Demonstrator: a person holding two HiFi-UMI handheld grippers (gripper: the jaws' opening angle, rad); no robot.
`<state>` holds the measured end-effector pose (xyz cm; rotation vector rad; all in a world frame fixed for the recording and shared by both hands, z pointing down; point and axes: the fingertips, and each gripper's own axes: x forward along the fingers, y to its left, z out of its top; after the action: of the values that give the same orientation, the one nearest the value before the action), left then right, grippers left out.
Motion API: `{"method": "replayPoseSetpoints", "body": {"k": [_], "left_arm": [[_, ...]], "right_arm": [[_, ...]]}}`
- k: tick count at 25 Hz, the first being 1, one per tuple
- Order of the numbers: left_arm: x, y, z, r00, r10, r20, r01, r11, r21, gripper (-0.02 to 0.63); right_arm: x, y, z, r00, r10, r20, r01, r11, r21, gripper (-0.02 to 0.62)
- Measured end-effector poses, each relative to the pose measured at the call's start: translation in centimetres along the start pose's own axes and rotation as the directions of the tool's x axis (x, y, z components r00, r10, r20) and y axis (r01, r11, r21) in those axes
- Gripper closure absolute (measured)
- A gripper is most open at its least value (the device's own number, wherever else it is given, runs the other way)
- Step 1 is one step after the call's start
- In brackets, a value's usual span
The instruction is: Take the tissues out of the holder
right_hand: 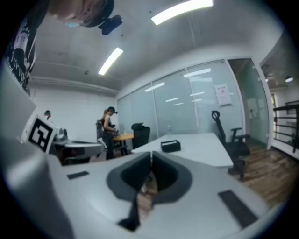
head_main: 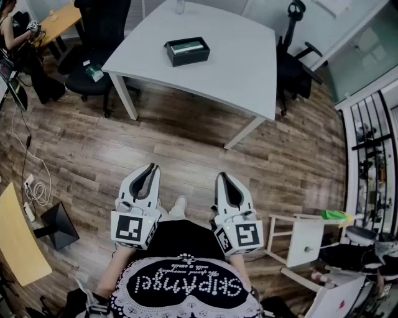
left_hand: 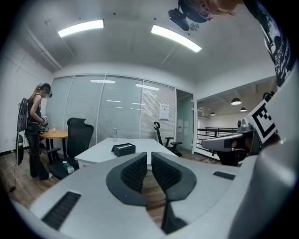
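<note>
Far left: a person (head_main: pixel 11 32) stands at a round wooden table (head_main: pixel 61 20), well away from the action.
Floor, left side: white cables (head_main: pixel 36 186) lie looped on the wood planks beside a light wooden desk edge (head_main: pixel 15 239).
Office chair: a black office chair (head_main: pixel 93 65) stands at the left corner of the worktop.
Left gripper (head_main: pixel 149 169): held low in front of the person's body, over the floor, pointing towards the worktop; its jaws are pressed almost together with only a thin slit between them, and nothing is between them.
Worktop: a large white worktop (head_main: pixel 249 68) stands ahead of both grippers, well apart from them.
Tissue holder: the black tissue holder (head_main: pixel 186 51) stands on the worktop, towards its far left part, upright and untouched; a pale strip of tissue shows at its open top.
Bottle: a small clear bottle (head_main: pixel 180 6) stands at the far edge of the worktop, behind the holder.
Right gripper (head_main: pixel 224 178): held level with the left one, just beside it, also over the floor; its jaw tips meet and grip nothing.
Second chair: another black office chair (head_main: pixel 297 53) stands at the right side of the worktop.
Far right: a small white stand (head_main: pixel 306 239) carries a green object (head_main: pixel 336 215), with a dark railing (head_main: pixel 373 155) behind.
</note>
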<state>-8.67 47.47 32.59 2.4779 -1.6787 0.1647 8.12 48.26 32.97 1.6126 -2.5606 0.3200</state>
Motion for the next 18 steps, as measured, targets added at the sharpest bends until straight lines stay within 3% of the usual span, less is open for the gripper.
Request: {"method": "replayPoseSetpoints", "body": {"k": [18], "left_arm": [[0.8, -0.78, 0.3, 1.0, -0.027, 0.014, 0.027, 1.0, 0.003, 0.554]], "right_arm": [[0.38, -0.61, 0.18, 1.0, 0.015, -0.011, -0.015, 1.0, -0.005, 0.56]]}}
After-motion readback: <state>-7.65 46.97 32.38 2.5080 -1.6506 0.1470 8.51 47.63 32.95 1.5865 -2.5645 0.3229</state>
